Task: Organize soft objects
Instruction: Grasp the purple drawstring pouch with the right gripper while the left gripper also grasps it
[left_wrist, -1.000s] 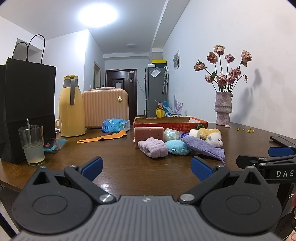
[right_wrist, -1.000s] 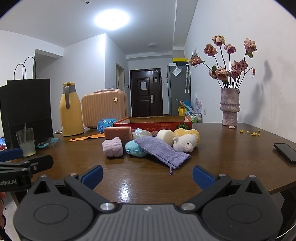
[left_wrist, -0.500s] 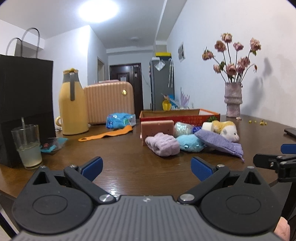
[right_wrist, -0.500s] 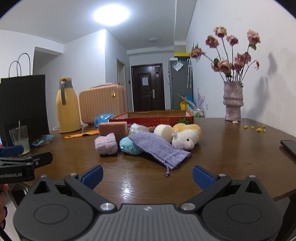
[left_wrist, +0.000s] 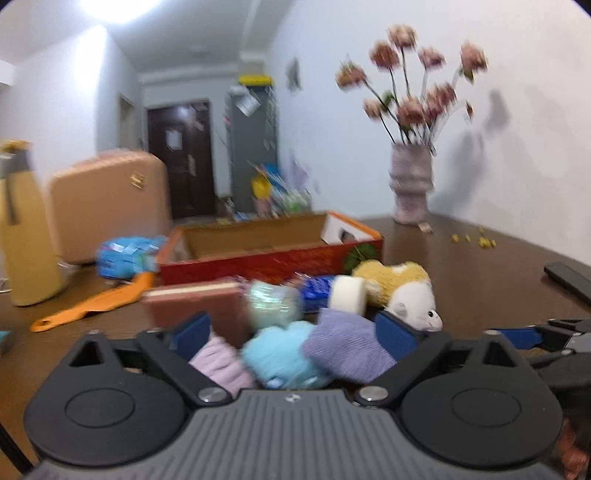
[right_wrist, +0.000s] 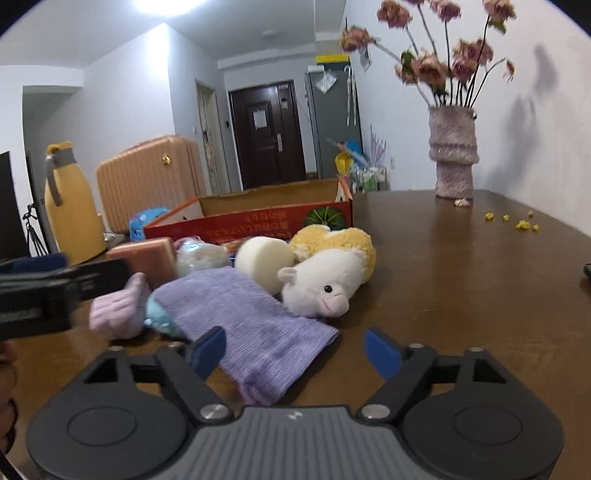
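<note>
The left gripper (left_wrist: 293, 328) reaches into the pile of soft things, its jaws just narrowing yet clear of the pink rolled cloth (left_wrist: 221, 363), turquoise plush (left_wrist: 280, 350) and lavender knit pouch (left_wrist: 345, 349) lying between them on the wooden table (right_wrist: 461, 277). The right gripper (right_wrist: 295, 349), also just narrowing, straddles the pouch's near end without pressing it. Behind lie a sponge (right_wrist: 147, 256), a white roll (right_wrist: 264, 262) and a sheep plush (right_wrist: 325, 280), before the red cardboard box (right_wrist: 258, 221).
</note>
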